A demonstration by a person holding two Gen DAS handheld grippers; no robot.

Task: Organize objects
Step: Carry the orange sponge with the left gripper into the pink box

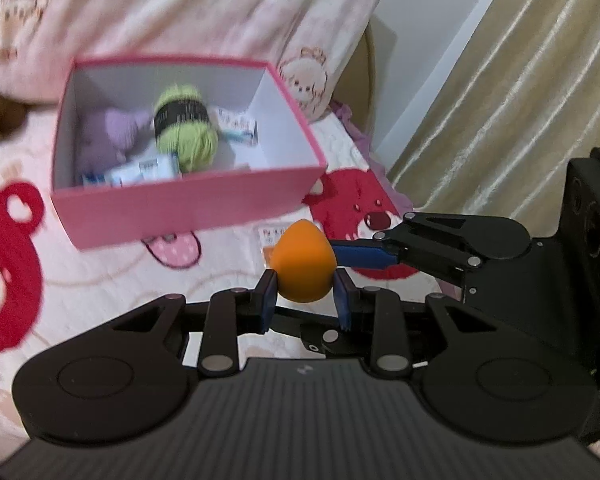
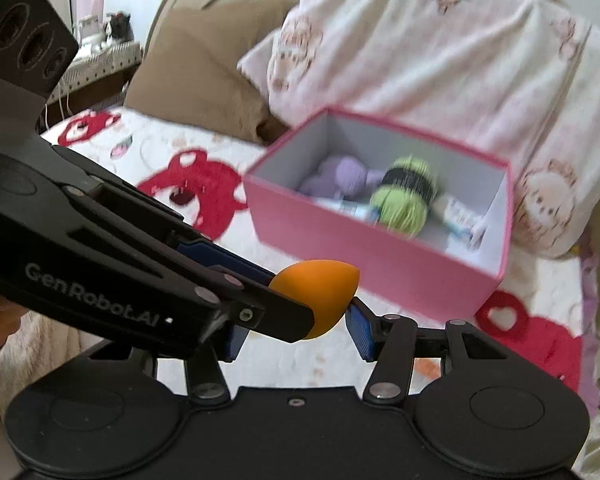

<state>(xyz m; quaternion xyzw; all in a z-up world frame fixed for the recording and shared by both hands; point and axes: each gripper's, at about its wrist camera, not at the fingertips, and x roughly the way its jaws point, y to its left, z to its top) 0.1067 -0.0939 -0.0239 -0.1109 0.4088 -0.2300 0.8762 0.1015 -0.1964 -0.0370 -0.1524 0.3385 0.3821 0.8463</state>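
Note:
An orange egg-shaped sponge point(image 1: 304, 266) hangs above the bed, and my left gripper point(image 1: 305, 300) is shut on it, its blue pads pressing both sides. My right gripper reaches in from the right, one blue finger point(image 1: 360, 257) at the sponge's side. In the right wrist view the sponge point(image 2: 316, 292) sits between the spread fingers of my right gripper point(image 2: 296, 334). Its pads do not clamp the sponge. The left gripper point(image 2: 288, 300) crosses in from the left. Beyond stands an open pink box point(image 1: 180, 216) point(image 2: 360, 240) holding a green yarn ball point(image 1: 184, 128) and a purple plush point(image 1: 112, 136).
The box rests on a white bedsheet with red bear prints point(image 1: 8, 264). A pale quilt point(image 2: 440, 52) and a brown pillow point(image 2: 196, 80) lie behind it. A beige curtain point(image 1: 500, 100) hangs on the right. A small packet point(image 1: 267, 236) lies on the sheet.

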